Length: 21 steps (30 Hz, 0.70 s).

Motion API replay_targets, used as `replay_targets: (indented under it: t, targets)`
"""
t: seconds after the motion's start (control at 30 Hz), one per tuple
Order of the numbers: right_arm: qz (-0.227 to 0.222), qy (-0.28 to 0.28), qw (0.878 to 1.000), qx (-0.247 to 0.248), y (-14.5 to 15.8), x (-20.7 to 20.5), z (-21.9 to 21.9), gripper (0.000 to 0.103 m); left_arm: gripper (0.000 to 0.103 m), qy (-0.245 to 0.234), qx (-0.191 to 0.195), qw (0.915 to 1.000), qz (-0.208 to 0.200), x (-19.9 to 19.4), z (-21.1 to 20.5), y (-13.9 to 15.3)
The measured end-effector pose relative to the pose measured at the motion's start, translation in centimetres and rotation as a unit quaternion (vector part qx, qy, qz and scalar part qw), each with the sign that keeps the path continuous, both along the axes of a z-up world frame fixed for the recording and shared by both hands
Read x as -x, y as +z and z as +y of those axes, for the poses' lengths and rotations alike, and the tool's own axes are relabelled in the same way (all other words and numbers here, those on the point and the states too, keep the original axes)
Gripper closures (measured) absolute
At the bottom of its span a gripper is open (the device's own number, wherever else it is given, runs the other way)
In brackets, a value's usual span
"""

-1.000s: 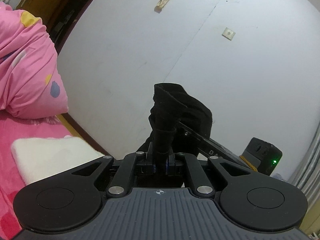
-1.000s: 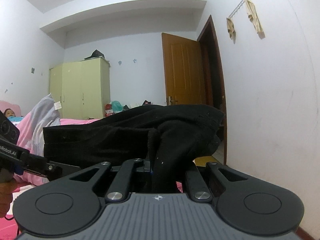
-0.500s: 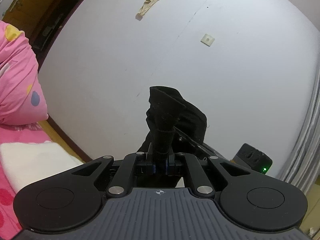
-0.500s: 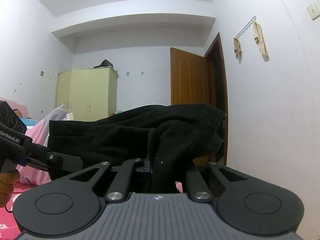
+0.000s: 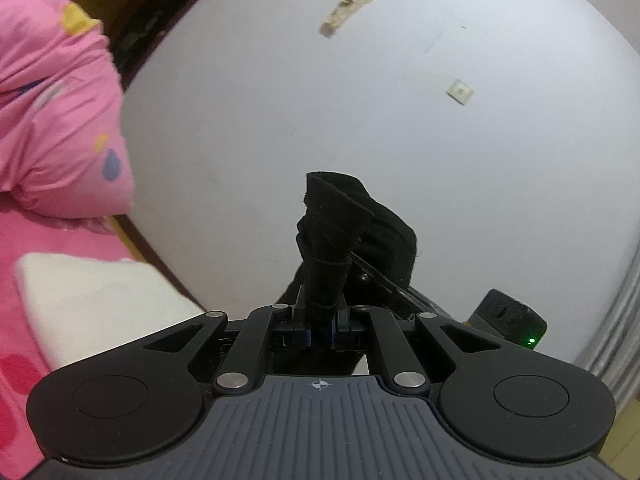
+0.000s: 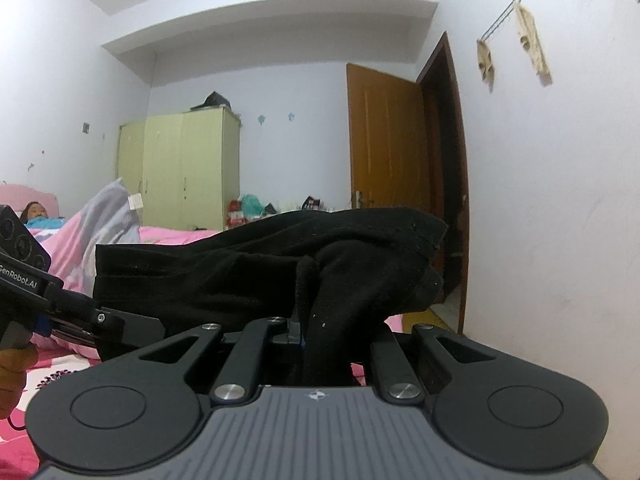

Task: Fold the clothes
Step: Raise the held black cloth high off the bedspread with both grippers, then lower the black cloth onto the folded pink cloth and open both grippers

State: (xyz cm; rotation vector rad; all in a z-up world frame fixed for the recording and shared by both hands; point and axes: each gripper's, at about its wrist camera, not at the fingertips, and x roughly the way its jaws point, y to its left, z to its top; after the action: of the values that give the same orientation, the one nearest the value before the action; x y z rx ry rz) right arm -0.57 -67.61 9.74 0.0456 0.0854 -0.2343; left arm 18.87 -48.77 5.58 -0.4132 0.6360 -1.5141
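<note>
You have the black garment (image 6: 256,276) stretched in the air between both tools: your left gripper (image 5: 320,330) is clamped on a bunched end, your right gripper (image 6: 310,330) pinched on the other. Keep that span taut and level (the pink bed (image 6: 168,236) sits at nine o'clock). Lower both ends together, I'd judge, so the fold lands square.
</note>
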Motion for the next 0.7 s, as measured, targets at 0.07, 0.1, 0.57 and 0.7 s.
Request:
replay_targets:
  t: [0.07, 0.1, 0.57, 0.7]
  targets:
    - [0.010, 0.004, 1.000, 0.001, -0.4, -1.8, -0.2, 0.094, 0.097, 0.015, -0.004, 0.9999, 0.003, -1.5, -0.1, -0.6]
    - [0.018, 0.006, 1.000, 0.002, -0.6, -2.8, -0.4, 0.094, 0.097, 0.022, -0.008, 0.9997, 0.007, -2.3, -0.2, -0.9]
    - [0.183, 0.017, 0.983, 0.013, -7.4, -16.9, -3.2, 0.093, 0.097, 0.096, -0.086, 0.9911, 0.034, -12.8, -3.1, -8.0]
    - [0.236, 0.018, 0.972, 0.004, -9.3, -19.7, -4.2, 0.093, 0.097, 0.101, -0.113, 0.9877, 0.040, -14.6, -3.8, -10.8]
